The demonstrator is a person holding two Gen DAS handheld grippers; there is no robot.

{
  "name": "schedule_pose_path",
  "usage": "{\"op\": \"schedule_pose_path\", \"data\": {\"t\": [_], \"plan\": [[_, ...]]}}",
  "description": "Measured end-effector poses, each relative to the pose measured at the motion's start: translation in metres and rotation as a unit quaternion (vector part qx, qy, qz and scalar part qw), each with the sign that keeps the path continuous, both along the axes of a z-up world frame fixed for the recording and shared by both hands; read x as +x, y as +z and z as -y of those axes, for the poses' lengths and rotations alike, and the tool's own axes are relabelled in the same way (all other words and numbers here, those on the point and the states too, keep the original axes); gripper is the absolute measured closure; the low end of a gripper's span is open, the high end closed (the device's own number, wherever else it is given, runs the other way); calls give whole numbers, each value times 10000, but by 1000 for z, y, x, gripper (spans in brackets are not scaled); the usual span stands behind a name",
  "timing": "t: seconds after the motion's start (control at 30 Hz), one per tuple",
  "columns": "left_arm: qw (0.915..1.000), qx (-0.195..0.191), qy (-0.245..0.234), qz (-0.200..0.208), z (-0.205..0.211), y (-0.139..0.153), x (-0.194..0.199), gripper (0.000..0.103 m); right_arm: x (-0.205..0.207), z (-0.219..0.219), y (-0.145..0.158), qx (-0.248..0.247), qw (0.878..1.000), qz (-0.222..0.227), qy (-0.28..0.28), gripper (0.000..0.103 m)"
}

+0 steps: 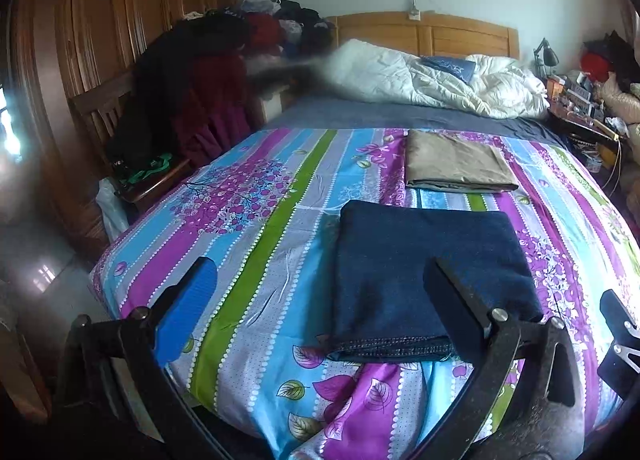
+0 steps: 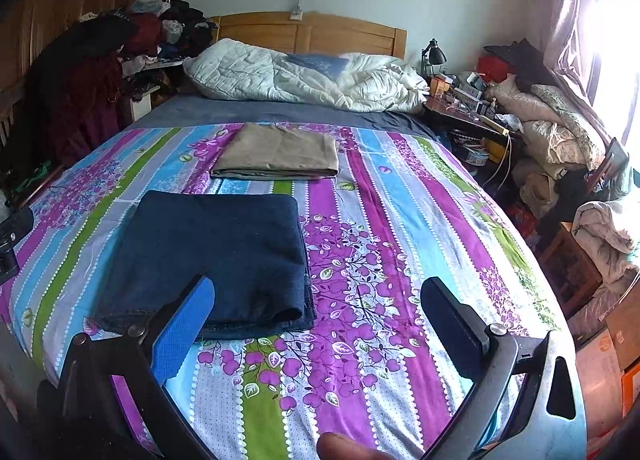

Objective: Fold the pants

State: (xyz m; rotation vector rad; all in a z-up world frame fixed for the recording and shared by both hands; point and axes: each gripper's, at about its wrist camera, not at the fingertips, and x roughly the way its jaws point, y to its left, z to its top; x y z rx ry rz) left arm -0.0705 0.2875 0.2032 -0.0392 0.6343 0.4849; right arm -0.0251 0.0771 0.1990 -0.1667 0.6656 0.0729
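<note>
Hand-held gripper, left: fingers spread wide apart, nothing between them; held above the near edge of the bed.
Hand-held gripper, right: fingers likewise spread apart and empty; held over the bedspread.
Task item: dark blue pants, already folded into a compact rectangle, lying flat on the striped floral bedspread near the foot of the bed.
Second item: tan folded garment, farther up the bed, apart from the blue pants.
Task status (judgement): the fold appears complete; both tools are clear of the cloth.
Risk 1: a finger catching the hemmed near edge of the pants would lift the top layer and undo the fold.
Risk 2: dragging the stack across the loose bedspread could skew the layers or wrinkle the cover beneath.
Risk 3: gripping only the upper layers would let the lower ones sag open.
Position, left view: pants lie ahead, partly under the right-hand finger.
Position, right view: pants lie ahead and left, behind the blue-padded finger.
</note>
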Motion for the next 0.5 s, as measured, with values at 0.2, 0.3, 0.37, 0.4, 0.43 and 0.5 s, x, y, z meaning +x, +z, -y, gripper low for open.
{"op": "schedule_pose_path", "data": {"t": [0.2,0.3,0.37,0.4,0.43,0.5], "plan": [[9999,118,-11,-29,3,2,-3,0,1,-3,-5,-4,9997,-199,109,0],[9999,139,-2,-23,2,4,-4,0,3,-1,-6,56,9995,-280,108,0],[9999,141,22,-31,2,4,-4,0,3,0,-6,71,9995,-299,94,0],[9999,143,33,-38,2,5,-4,0,3,0,-7,58,9995,-295,91,0],[9999,148,48,-45,1,5,-4,0,3,-1,-7,34,9995,-297,83,0],[9998,151,70,-53,0,5,-4,0,4,-2,-8,43,9993,-346,100,0]]}}
